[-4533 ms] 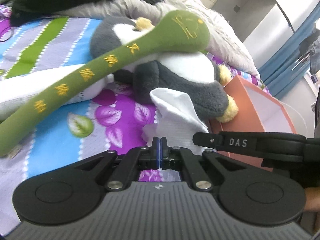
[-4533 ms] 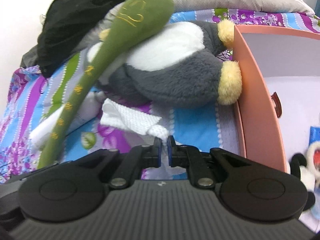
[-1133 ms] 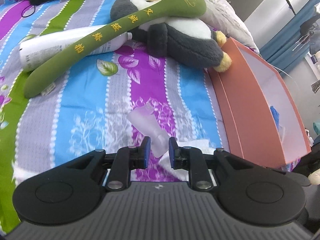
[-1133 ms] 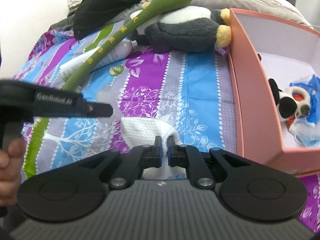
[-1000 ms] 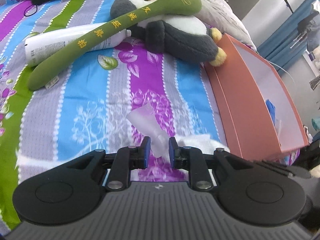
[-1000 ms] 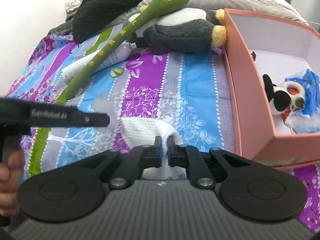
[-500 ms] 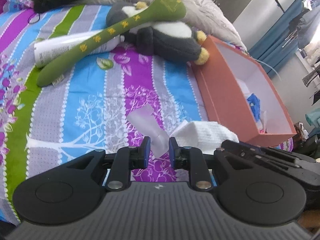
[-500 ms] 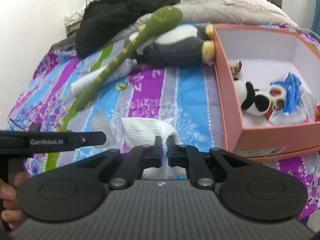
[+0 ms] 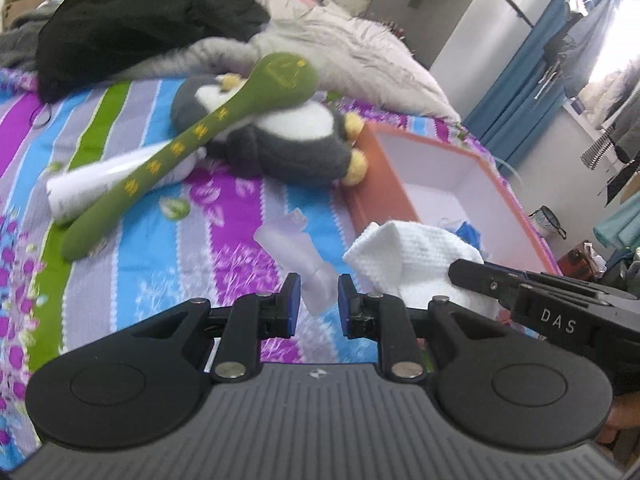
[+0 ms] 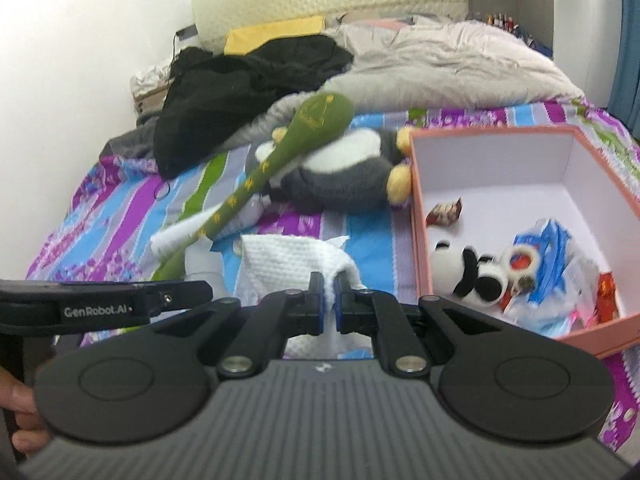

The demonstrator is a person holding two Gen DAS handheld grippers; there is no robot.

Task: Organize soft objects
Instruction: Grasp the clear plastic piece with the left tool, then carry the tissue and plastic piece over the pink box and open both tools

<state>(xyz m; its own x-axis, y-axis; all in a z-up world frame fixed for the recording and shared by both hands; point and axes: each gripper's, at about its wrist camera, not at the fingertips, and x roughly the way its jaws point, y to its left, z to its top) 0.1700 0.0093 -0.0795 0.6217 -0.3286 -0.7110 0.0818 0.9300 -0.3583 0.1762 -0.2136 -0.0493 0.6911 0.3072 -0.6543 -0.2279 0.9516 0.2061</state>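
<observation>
1. While both tools hang above the striped floral bedspread, the right hand-held gripper has its jaws nipped tight on a bunched edge of the white waffle-textured cloth, which droops in the air just left of the coral cardboard box.
2. Over on the left, the left hand-held gripper sits only partly closed, with the narrow end of a translucent frosted soft piece between its blue pads; whether the pads truly bite it, I cannot tell.
3. That cloth looks feather-light and floppy: it should fold and trail, so a pinch on a gathered corner seems the safest hold.
4. Inside the box already: a black-and-white plush toy and blue crinkly packets.
5. Waiting on the bed: the grey-and-white plush penguin with the long green plush stick with gold lettering lying across it.
6. My read: the cloth goes into the box next, and its loose tail may snag the rim.
</observation>
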